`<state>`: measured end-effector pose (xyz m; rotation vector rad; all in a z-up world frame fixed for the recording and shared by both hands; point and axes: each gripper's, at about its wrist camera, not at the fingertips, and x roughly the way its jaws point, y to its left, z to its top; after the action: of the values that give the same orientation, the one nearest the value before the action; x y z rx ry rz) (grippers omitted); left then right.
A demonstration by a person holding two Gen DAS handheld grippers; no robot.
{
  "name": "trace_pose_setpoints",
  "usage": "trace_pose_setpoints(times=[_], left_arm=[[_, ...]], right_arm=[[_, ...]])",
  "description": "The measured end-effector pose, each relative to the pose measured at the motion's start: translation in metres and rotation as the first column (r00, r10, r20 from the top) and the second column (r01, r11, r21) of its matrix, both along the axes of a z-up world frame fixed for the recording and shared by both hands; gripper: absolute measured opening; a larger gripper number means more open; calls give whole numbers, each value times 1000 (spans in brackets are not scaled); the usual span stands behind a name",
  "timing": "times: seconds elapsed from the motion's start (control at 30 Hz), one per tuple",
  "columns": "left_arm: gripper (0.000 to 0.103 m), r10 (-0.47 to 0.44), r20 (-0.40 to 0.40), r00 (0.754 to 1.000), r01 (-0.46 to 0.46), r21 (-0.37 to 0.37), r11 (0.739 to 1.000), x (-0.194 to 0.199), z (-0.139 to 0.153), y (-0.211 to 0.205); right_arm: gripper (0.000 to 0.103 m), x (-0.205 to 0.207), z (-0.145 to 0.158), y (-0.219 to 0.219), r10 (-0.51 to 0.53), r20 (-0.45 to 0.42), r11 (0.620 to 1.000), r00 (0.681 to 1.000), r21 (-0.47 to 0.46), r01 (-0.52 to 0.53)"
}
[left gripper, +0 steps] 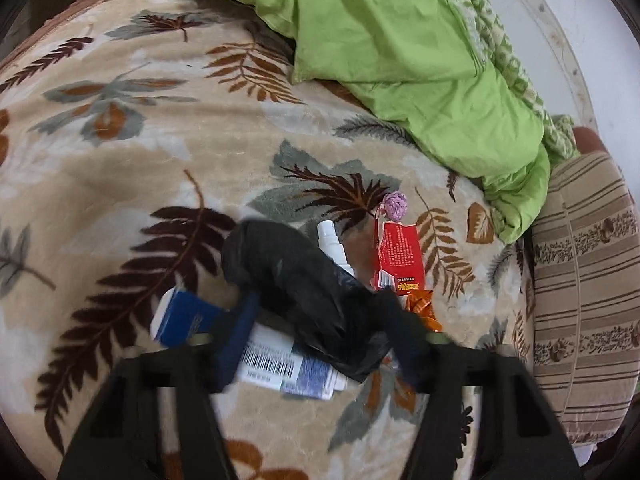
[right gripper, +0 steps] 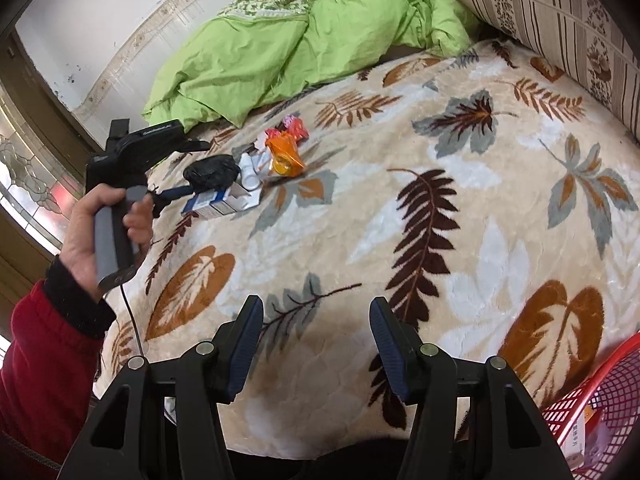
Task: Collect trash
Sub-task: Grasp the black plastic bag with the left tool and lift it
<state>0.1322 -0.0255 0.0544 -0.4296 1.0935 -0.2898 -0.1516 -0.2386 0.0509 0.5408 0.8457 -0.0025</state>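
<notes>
Soft, even daylight fills both views, brightest at the patterned window (right gripper: 24, 184) on the right wrist view's left edge. Shadows are faint. The left gripper (left gripper: 320, 344) fingers smear with motion blur (the black bag (left gripper: 304, 284) too). Fisheye bending curves the blanket (right gripper: 400, 220), with dark vignetted corners.

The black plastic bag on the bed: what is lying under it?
Under the black plastic bag lie a blue and white box, partly covered, and a white bottle showing only its top end. Anything else below is hidden.
</notes>
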Motion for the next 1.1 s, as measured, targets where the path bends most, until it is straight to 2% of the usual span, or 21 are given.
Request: trace_pose_setpoints(times=[0.03, 0.1, 0.17, 0.43, 0.6, 0.7, 0.8, 0.9, 1.0, 1.07, 1.1], left_arm=[[33, -7, -1, 1000, 7, 5, 1000, 1, -3, -1], [28, -13, 11, 1000, 13, 19, 1000, 2, -4, -1], [18, -36, 33, 999, 35, 12, 999, -2, -2, -1], [16, -131, 161, 978, 140, -51, 989, -51, 42, 11], [16, -192, 218, 957, 209, -56, 976, -101, 72, 32], [16, -236, 221, 946, 247, -21, 969, -132, 81, 46], [16, -299, 190, 935, 294, 57, 954, -157, 69, 48], [16, -344, 133, 929, 327, 133, 935, -170, 37, 39], [16, -352, 84, 932, 340, 130, 931, -174, 4, 35], [18, -329, 82, 941, 320, 108, 941, -173, -4, 37], [23, -325, 92, 941, 318, 91, 944, -172, -4, 38]], right_arm=[[59, 0, 0, 0, 0, 1, 1000, 1000, 3, 0], [59, 0, -1, -1, -1, 2, 1000, 1000, 5, 1], [59, 0, -3, 0, 0, -1, 1000, 1000, 6, 0], [59, -1, 0, 2, -4, 3, 1000, 1000, -1, 4], [59, -2, 1, 5, -2, 6, 1000, 1000, -18, 2], [59, -3, 1, 4, -8, 6, 1000, 1000, -16, 8], [59, -2, 0, 4, -9, 3, 1000, 1000, -12, 9], [59, 0, -1, 5, -9, 1, 1000, 1000, -12, 9], [59, 0, 1, 8, -4, 2, 1000, 1000, -25, 4], [59, -2, 2, 10, -1, 6, 999, 1000, -39, 1], [59, -2, 3, 10, -1, 7, 999, 1000, -42, 1]])
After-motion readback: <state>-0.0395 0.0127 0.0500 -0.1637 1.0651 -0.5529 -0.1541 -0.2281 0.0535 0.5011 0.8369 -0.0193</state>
